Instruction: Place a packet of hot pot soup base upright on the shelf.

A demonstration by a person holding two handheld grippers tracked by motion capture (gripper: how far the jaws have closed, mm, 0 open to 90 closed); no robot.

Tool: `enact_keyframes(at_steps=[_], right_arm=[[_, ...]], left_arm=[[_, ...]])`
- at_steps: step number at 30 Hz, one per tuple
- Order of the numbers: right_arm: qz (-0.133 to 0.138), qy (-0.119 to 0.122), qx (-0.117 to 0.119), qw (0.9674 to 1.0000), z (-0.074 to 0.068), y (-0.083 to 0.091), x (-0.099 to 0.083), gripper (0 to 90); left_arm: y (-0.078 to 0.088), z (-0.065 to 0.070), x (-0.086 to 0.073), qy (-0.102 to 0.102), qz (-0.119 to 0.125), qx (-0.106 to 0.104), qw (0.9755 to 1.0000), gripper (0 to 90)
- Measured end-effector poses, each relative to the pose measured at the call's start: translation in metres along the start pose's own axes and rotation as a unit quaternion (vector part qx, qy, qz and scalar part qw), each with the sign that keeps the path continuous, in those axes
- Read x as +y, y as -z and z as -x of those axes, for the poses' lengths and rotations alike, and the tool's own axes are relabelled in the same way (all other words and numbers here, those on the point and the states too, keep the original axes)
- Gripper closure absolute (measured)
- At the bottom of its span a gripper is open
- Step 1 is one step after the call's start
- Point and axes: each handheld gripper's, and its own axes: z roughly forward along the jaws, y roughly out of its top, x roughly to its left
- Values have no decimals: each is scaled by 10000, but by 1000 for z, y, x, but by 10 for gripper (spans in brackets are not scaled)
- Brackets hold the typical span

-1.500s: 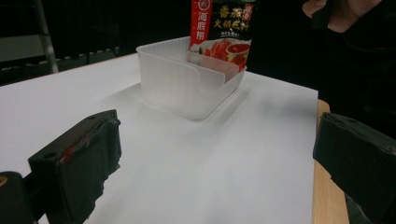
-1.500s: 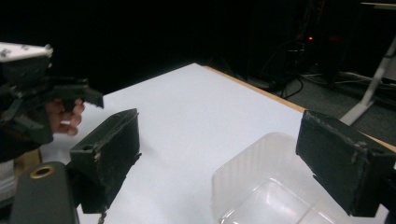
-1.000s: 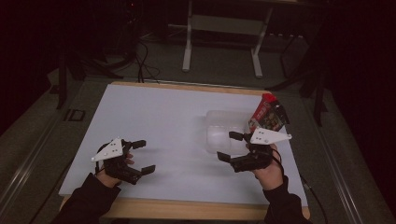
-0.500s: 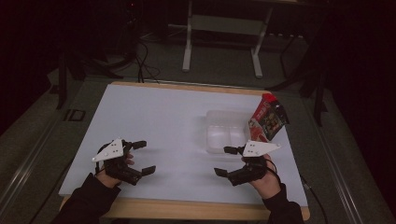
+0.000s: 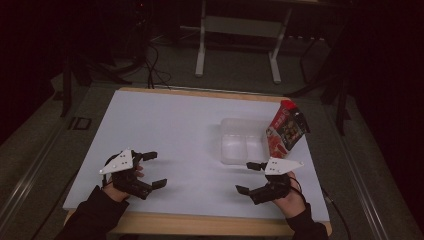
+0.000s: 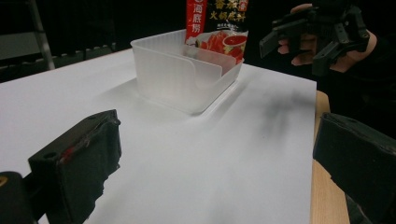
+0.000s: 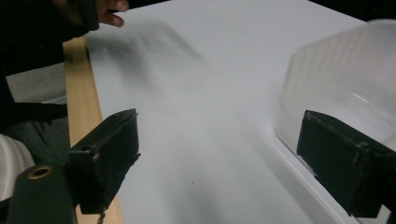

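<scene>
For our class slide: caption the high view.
Two open claws, left and right, hover near a clear container and red sauce packet.

Red sauce packet (image 6: 215, 28): top cut off by the upper edge in the left tool's view; lower part hidden behind the clear container (image 6: 187, 70). Container (image 7: 345, 88) cut off at the right edge in the right tool's view. Hand (image 7: 109, 10) beyond that tool, blurred, cropped at top.
</scene>
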Motion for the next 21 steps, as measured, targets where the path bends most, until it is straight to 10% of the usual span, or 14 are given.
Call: enact_keyframes(at_steps=[21], right_arm=[[375,-110,-801,9960,7,41,-31,137]], left_arm=[[0,0,-2,-22,-25,-12,10000,16]])
